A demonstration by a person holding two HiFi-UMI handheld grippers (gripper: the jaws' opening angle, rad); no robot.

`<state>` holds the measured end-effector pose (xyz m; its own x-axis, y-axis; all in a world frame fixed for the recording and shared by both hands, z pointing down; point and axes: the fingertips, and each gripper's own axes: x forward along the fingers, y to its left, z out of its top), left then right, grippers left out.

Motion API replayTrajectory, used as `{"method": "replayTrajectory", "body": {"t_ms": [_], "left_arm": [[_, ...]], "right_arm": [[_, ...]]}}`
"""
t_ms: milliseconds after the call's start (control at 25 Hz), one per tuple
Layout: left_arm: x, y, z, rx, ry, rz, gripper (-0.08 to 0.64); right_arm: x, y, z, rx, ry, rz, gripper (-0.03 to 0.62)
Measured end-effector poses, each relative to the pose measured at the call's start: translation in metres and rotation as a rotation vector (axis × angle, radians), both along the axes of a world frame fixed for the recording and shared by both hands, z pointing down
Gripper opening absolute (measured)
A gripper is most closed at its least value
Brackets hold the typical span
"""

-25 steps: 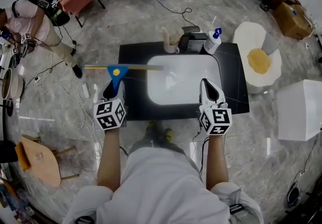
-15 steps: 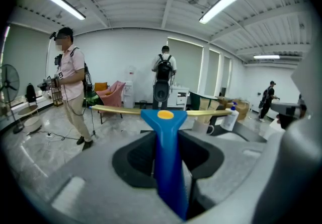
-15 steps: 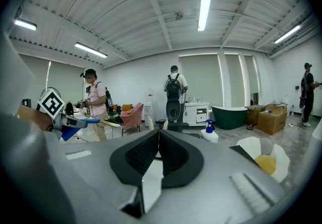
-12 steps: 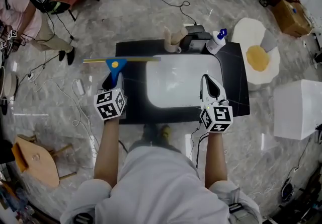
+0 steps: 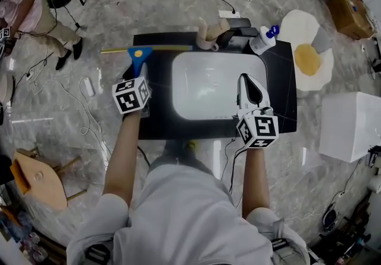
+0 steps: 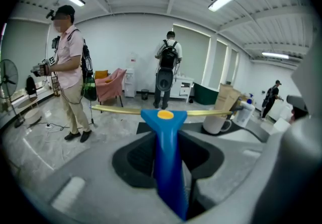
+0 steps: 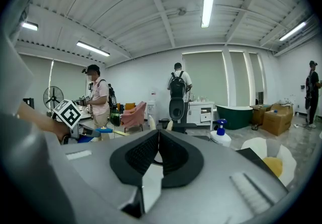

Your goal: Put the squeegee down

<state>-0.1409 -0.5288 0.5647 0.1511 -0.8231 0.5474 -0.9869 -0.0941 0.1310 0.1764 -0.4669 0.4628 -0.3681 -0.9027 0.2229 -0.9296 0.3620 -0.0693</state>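
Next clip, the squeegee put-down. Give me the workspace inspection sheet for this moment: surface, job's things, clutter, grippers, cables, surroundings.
Surface: black countertop with a white sink basin set in it; nothing seen in the basin.
Job's things: squeegee, blue handle and yellow blade, held at the countertop's left end, not yet released.
Clutter: mug and spray bottle at the countertop's far edge.
Grippers: left gripper shut on the squeegee's handle; right gripper shut with nothing between its jaws, at the basin's right rim.
Cables: white floor cables left of the countertop.
Surroundings: egg-shaped rug, white box, wooden stool, a person at far left.
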Motion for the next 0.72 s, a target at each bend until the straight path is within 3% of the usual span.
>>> {"method": "replayTrajectory", "body": {"t_ms": [720], "left_arm": [[0.002, -0.056, 0.099, -0.176, -0.011, -0.020, 0.130]], "right_arm": [[0.004, -0.021, 0.016, -0.011, 0.007, 0.004, 0.003]]}}
